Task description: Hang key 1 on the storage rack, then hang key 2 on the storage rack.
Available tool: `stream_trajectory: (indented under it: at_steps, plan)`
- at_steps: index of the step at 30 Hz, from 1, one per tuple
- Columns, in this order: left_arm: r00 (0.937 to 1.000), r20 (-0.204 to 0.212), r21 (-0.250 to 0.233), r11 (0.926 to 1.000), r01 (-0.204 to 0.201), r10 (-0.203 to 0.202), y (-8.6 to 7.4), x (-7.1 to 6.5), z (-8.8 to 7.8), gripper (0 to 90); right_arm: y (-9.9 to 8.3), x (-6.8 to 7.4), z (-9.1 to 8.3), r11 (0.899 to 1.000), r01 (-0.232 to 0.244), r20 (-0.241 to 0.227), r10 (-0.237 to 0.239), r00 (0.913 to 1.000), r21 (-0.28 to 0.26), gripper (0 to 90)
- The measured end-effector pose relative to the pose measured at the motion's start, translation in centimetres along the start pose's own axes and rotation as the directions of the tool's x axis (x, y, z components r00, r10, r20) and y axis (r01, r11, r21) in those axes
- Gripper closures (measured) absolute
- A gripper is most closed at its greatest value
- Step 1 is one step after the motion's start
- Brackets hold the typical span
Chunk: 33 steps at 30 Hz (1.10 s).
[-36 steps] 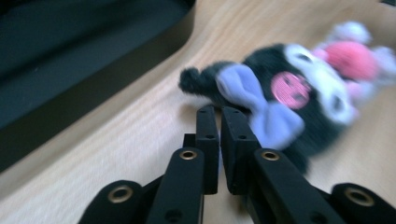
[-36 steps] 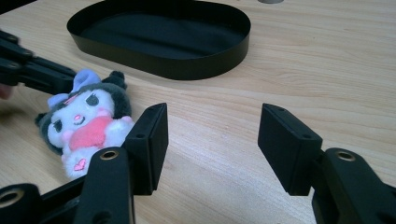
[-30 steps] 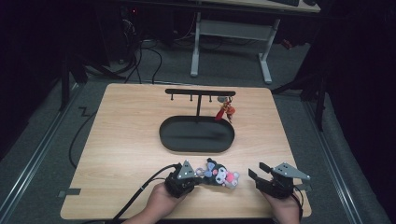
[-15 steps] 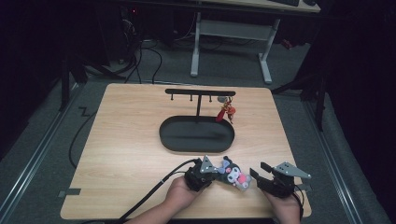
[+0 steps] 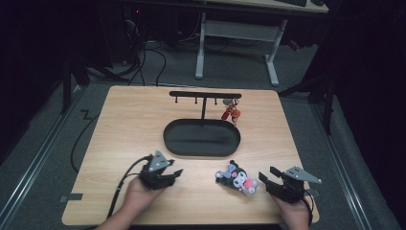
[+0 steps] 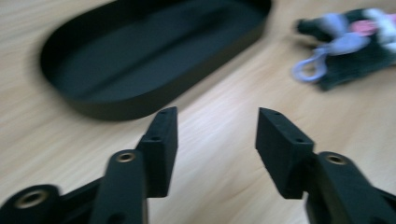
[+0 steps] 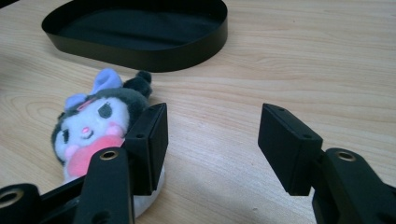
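In the high view, the left gripper (image 5: 173,175) rests low over the worktop (image 5: 124,120) near its front edge, held in a hand (image 5: 139,196). Its fingers have just been opening and stand apart with nothing between them. The plush (image 5: 235,179) lies on the wood well off to the right of those fingers, and just left of the right gripper (image 5: 266,179), whose fingers point at it, parted and empty. Beyond both pairs of fingers sits the black tray (image 5: 201,149), with a hook rack (image 5: 205,95) rising behind it; a red keychain (image 5: 231,113) hangs from the rack's right end.

In the left gripper view, the fingers (image 6: 163,135) stand wide with bare worktop (image 6: 219,154) between them. The tray (image 6: 140,100) lies ahead and to the left of them, blurred. The plush (image 6: 355,51) lies ahead and far to the right, apart from the tray and clear of both fingers, a pale loop (image 6: 310,67) showing at its near side.

In the right gripper view, the fingers (image 7: 289,144) are parted to a middling width, with only wood between them. The plush (image 7: 98,121) lies face up just outside the left finger, partly hidden behind it; whether they touch I cannot tell. The tray (image 7: 154,56) sits farther ahead, to the left.
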State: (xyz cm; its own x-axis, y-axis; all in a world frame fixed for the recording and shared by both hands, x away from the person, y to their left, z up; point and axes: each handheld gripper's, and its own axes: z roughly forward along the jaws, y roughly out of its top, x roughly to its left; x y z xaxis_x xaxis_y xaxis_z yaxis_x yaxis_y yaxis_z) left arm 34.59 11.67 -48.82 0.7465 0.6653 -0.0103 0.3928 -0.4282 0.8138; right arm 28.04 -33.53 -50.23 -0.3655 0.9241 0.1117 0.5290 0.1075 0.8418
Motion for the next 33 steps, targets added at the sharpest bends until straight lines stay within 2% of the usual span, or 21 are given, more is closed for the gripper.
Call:
stream_trajectory:
  at_steps: [1,2,3,4,5,6,7,8,9,11,12,15,20,22,25,29,33]
  plan:
    - [0.9988,-0.045,-0.017,0.9996,0.02,-0.021,-1.0,1.5,-0.9,43.9,0.0,-0.1,0.1,1.0,-0.003,0.007,0.003,1.0,0.003,43.2]
    - [0.9988,-0.045,-0.017,0.9996,0.02,-0.021,-1.0,1.5,-0.9,42.4,0.0,-0.1,0.1,1.0,-0.003,0.007,0.003,1.0,0.003,43.2]
    - [0.995,-0.086,-0.036,0.9982,0.047,-0.05,-2.5,2.8,-1.4,40.8,-0.1,-0.2,0.2,1.0,-0.006,0.017,0.006,0.9998,0.007,43.2]
    - [0.995,-0.086,-0.036,0.9982,0.047,-0.05,-2.5,2.8,-1.4,39.6,-0.1,-0.2,0.2,1.0,-0.008,0.023,0.008,0.9997,0.009,43.3]
    - [0.9929,-0.095,-0.047,0.9966,0.067,-0.071,-3.3,3.3,-1.5,39.5,-0.2,-0.3,0.2,1.0,-0.012,0.028,0.012,0.9995,0.011,43.3]
    - [0.9926,-0.082,-0.032,0.9958,0.086,-0.089,-4.1,3.9,-1.5,39.5,-0.2,-0.3,0.2,1.0,-0.012,0.028,0.012,0.9995,0.011,43.3]
    - [0.9934,-0.091,-0.018,0.9975,0.068,-0.07,-4.2,4.4,-1.9,37.7,-0.2,-0.4,0.3,1.0,-0.016,0.041,0.015,0.9991,0.015,43.3]
    - [0.9928,-0.104,-0.035,0.9978,0.057,-0.061,-4.2,4.6,-2.2,36.6,-0.2,-0.4,0.3,1.0,-0.017,0.047,0.016,0.9988,0.015,43.6]
    - [0.9928,-0.104,-0.035,0.9978,0.057,-0.061,-4.2,4.6,-2.2,36.8,-0.2,-0.4,0.4,1.0,-0.016,0.051,0.015,0.9986,0.016,44.1]
    - [0.9914,-0.098,-0.054,0.9951,0.082,-0.087,-4.4,5.1,-2.5,36.5,-0.2,-0.4,0.4,1.0,-0.016,0.057,0.016,0.9983,0.015,45.1]
    - [0.9907,-0.095,-0.062,0.9938,0.092,-0.098,-4.4,5.2,-2.5,35.6,-0.2,-0.4,0.4,1.0,-0.009,0.063,0.008,0.998,0.016,45.9]
    - [0.9924,-0.089,-0.069,0.9944,0.08,-0.086,-4.5,5.2,-2.5,33.4,0.0,-0.3,0.5,1.0,0.016,0.088,-0.015,0.996,-0.011,47.0]
    - [0.9943,-0.072,-0.056,0.9956,0.075,-0.079,-4.7,5.4,-2.1,32.3,0.3,-0.1,0.6,0.999,0.049,0.123,-0.046,0.9914,-0.019,46.9]
    - [0.9949,-0.069,-0.064,0.9955,0.069,-0.074,-4.7,5.4,-2.2,32.2,0.4,-0.2,0.8,0.998,0.057,0.143,-0.057,0.988,0.005,46.1]
    - [0.9954,-0.065,-0.071,0.9953,0.065,-0.07,-4.6,5.4,-2.3,32.1,0.4,-0.2,0.8,0.998,0.058,0.15,-0.061,0.9868,0.021,45.1]
    - [0.9968,-0.067,-0.064,0.9972,0.04,-0.044,-4.5,5.1,-2.2,31.9,0.4,-0.2,0.8,0.997,0.063,0.154,-0.068,0.9858,0.038,43.8]
    - [0.9968,-0.062,-0.06,0.9971,0.047,-0.051,-4.5,5.1,-2.0,31.8,0.6,-0.2,1.0,0.997,0.046,0.156,-0.057,0.9862,0.068,42.9]
